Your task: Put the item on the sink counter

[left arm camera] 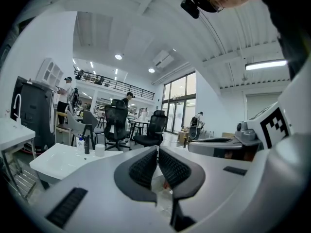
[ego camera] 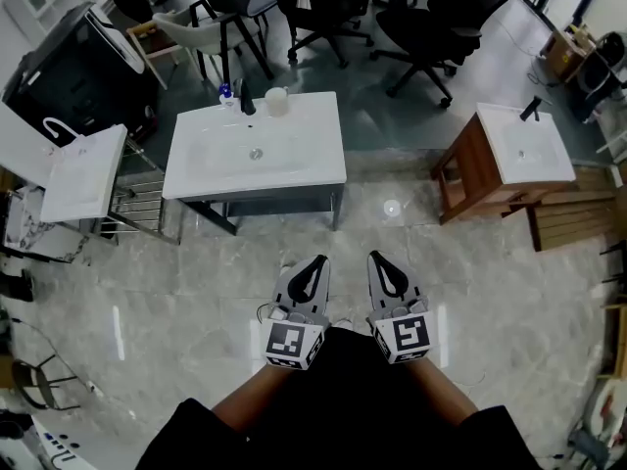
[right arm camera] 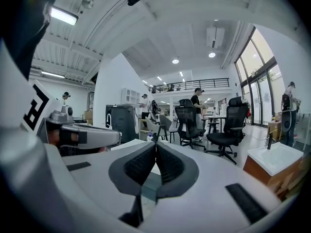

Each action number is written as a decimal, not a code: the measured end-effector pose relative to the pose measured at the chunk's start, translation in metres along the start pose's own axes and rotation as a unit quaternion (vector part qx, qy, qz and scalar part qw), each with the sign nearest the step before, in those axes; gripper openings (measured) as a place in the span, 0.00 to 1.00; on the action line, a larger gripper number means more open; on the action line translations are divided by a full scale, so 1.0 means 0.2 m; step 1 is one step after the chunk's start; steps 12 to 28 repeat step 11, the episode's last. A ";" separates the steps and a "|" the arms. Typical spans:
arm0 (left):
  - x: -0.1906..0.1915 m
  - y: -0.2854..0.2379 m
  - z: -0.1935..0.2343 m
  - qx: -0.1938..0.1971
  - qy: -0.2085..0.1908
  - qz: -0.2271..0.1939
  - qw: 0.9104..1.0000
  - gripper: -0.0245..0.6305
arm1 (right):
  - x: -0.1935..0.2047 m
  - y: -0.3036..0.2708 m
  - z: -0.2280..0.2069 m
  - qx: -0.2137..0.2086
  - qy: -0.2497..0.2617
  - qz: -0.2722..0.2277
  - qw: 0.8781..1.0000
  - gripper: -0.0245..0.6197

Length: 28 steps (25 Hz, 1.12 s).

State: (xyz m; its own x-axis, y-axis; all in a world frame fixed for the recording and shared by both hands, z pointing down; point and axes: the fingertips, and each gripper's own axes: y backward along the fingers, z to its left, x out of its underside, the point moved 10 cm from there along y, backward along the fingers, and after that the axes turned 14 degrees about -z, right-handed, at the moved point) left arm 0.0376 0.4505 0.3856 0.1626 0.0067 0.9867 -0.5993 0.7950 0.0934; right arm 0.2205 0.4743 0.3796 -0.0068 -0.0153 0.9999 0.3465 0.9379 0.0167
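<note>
White sink counter (ego camera: 304,135) is seen upper centre, cup (ego camera: 277,101) on it. Left gripper (ego camera: 319,261) and right gripper (ego camera: 377,256), lower centre, are shut with nothing held. The cup is best not knocked.

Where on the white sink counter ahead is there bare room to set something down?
The sink counter is bare right and left of the drain and along its front rim. Crowded at the back edge: bottle, faucet, cup.

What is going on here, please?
A person holds the left gripper and the right gripper side by side, both shut and empty, facing the white sink counter but short of it. A cup and a small bottle stand at its far edge. No item is held yet.
</note>
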 end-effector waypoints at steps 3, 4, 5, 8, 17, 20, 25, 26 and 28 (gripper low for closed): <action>-0.01 -0.01 -0.05 0.008 0.000 0.000 1.000 0.08 | -0.01 0.06 -0.02 0.010 -0.001 -0.001 1.000 0.09; -0.01 0.00 -0.07 0.011 0.000 -0.001 1.000 0.08 | -0.01 0.08 -0.03 0.010 -0.001 -0.002 1.000 0.09; -0.02 0.01 -0.08 0.013 -0.001 -0.003 1.000 0.08 | 0.00 0.09 -0.03 0.010 -0.001 -0.003 1.000 0.09; -0.02 0.04 -0.09 0.011 -0.003 -0.003 1.000 0.08 | 0.00 0.12 -0.01 0.010 -0.001 -0.005 1.000 0.09; -0.01 0.08 -0.07 0.003 -0.002 0.002 1.000 0.08 | 0.01 0.12 0.01 0.006 -0.004 -0.006 1.000 0.09; -0.01 0.08 -0.07 0.003 -0.002 0.002 1.000 0.08 | 0.01 0.12 0.01 0.006 -0.004 -0.006 1.000 0.09; -0.01 0.08 -0.07 0.003 -0.002 0.002 1.000 0.08 | 0.01 0.12 0.01 0.006 -0.004 -0.006 1.000 0.09; -0.01 0.08 -0.07 0.003 -0.002 0.002 1.000 0.08 | 0.01 0.12 0.01 0.006 -0.004 -0.006 1.000 0.09; -0.01 0.08 -0.07 0.003 -0.002 0.002 1.000 0.08 | 0.01 0.12 0.01 0.006 -0.004 -0.006 1.000 0.09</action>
